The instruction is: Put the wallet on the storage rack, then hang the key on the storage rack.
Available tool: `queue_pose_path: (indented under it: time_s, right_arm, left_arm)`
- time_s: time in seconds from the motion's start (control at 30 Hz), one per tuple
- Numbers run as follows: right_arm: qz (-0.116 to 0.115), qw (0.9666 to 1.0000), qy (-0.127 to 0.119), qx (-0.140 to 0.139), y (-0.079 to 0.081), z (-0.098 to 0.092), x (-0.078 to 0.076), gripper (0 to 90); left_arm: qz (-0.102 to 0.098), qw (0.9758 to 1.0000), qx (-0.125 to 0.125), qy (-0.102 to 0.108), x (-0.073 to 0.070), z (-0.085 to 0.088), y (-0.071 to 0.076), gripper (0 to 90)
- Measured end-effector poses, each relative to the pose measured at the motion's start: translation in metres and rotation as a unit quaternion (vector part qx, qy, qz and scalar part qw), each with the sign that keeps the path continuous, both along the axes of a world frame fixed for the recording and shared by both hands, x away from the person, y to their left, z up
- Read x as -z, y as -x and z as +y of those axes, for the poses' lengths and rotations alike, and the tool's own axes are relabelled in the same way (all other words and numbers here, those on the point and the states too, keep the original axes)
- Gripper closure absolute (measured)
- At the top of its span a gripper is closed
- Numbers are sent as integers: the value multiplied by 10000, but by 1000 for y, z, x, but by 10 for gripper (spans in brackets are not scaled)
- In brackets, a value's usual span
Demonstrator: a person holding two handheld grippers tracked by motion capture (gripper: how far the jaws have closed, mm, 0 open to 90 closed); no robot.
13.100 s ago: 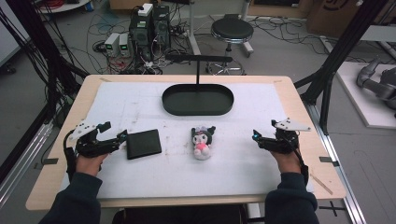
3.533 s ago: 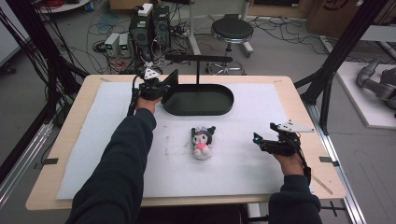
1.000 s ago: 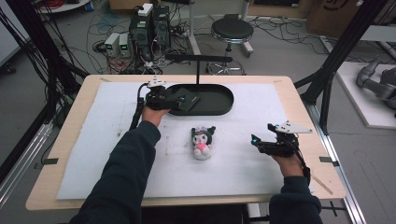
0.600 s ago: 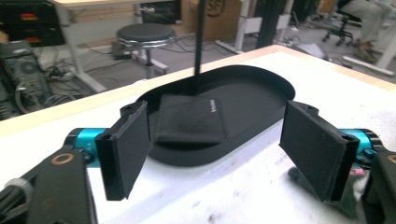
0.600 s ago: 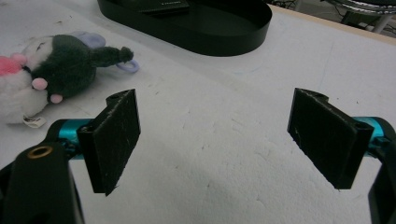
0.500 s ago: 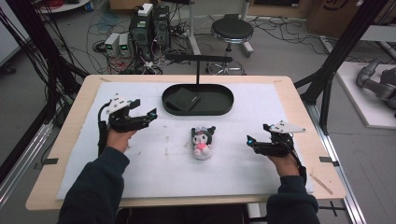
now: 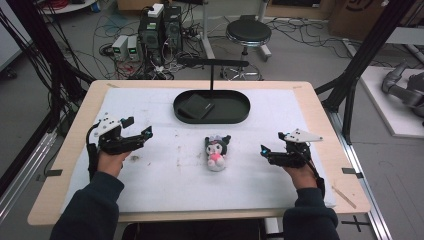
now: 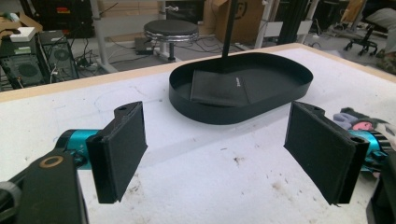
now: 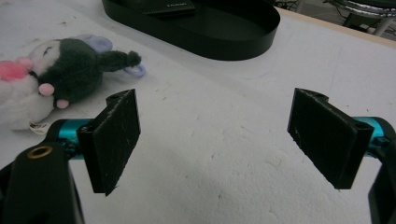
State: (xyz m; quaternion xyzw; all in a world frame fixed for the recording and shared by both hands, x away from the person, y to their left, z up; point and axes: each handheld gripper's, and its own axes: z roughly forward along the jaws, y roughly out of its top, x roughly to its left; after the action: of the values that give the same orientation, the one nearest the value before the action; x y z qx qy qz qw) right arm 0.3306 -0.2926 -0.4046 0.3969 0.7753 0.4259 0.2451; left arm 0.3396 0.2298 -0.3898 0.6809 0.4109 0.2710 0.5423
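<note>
A flat black wallet (image 7: 196, 107) (image 8: 218, 87) lies in the left half of the black oval tray (image 7: 235, 113) (image 8: 280, 86) at the back of the table. A plush toy (image 7: 216, 151) (image 9: 56, 74), dark-headed with a pink and white body, rests on the white mat in front of the tray. My left gripper (image 7: 141, 136) (image 8: 224, 154) hovers open over the mat's left side, nothing between its jaws. My right gripper (image 7: 266, 150) (image 9: 219, 140) is open and empty too, to the right of the plush toy.
A thin black stand (image 7: 212, 64) rises behind the tray. The white mat (image 7: 165, 175) covers most of the wooden table (image 7: 345, 175). Computers, cables and a stool (image 7: 248, 32) are on the floor beyond the far edge.
My left gripper carried the wallet from the mat into the tray, let it go, and drew back to the left front. The right gripper barely moved.
</note>
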Motion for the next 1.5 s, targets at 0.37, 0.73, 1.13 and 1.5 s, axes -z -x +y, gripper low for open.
queue_pose_path:
  time_s: [0.37, 0.73, 1.13, 1.5]
  right_arm:
    - [-38, 9999, -26, -125, 0, 10, -2, 172]
    - [-28, 9974, -474, -538, 10, 47, -14, 172]
    - [232, 9973, 204, -661, 7, 129, -2, 171]
    - [472, 9915, 1186, -258, -5, 180, 22, 172]
  left_arm:
    - [2, 10000, -15, 47, 0, 10, 3, 203]
    - [164, 9996, -119, 200, 26, 20, 11, 203]
    - [164, 9998, -28, 62, 38, 24, 12, 207]
    - [232, 9995, 7, 196, 40, 23, 8, 218]
